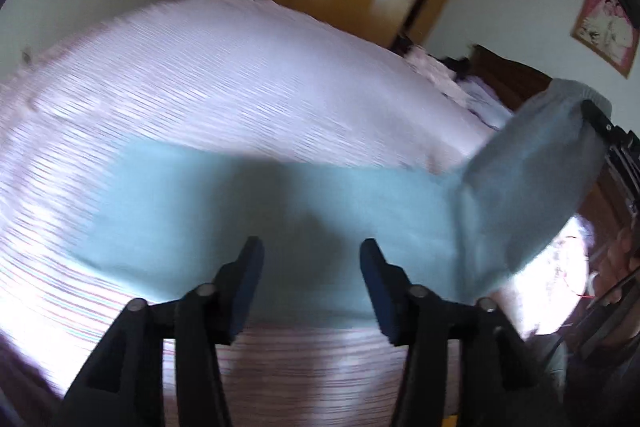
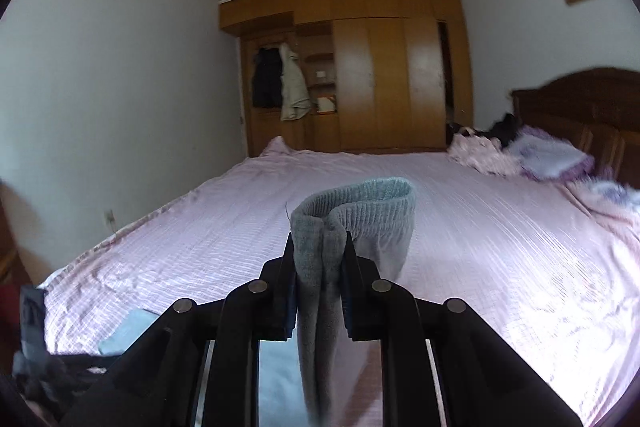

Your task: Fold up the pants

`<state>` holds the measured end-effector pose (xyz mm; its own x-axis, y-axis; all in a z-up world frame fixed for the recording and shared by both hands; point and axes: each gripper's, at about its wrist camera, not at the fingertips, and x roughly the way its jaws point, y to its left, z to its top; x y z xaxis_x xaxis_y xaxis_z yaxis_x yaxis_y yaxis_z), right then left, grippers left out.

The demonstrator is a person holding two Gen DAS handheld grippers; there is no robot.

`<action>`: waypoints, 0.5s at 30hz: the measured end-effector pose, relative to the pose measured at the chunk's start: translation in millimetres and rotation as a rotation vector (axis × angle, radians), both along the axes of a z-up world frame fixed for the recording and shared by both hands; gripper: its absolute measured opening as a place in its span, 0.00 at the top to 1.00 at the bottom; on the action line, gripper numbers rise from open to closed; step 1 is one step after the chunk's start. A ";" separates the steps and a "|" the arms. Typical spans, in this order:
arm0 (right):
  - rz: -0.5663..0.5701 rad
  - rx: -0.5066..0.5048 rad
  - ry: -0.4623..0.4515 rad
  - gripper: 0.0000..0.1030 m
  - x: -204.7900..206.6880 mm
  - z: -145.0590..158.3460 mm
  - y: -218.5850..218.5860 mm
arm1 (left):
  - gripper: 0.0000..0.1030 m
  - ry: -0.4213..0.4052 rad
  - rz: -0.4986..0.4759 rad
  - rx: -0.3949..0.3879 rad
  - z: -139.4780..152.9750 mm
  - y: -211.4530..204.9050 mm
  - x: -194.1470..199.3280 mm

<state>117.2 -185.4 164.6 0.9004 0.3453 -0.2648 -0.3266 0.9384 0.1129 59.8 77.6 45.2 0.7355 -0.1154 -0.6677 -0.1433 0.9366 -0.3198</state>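
- Left wrist view, bed (image 1: 240, 75): pink striped sheet, the working surface; chosen landmark for all entries below.
- Wardrobe (image 2: 360, 67): wooden, beyond the far end of the bed; no part in the fold.
- Pants (image 1: 280, 211): light blue, most of the length flat across the near part of the bed, one end raised off the bed at the right, likely so it can be carried over for a fold.
- Right gripper (image 2: 320, 267): jaws nearly closed, clamping the ribbed cuff above the bed to keep that end aloft.
- Left gripper (image 1: 312, 259): jaws parted, nothing between them, hovering over the flat portion on the bed.
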 end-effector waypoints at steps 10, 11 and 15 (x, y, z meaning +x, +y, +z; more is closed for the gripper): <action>0.271 -0.169 -0.043 0.90 -19.0 -30.4 194.5 | 0.40 0.012 0.195 0.015 -3.2 124.3 -55.5; 0.295 -0.190 -0.045 0.90 -21.0 -38.5 211.1 | 0.40 0.011 0.206 -0.012 -5.9 133.2 -59.1; 0.408 -0.315 0.024 0.90 -29.3 -100.4 288.5 | 0.40 0.000 0.242 -0.100 -14.2 157.4 -72.9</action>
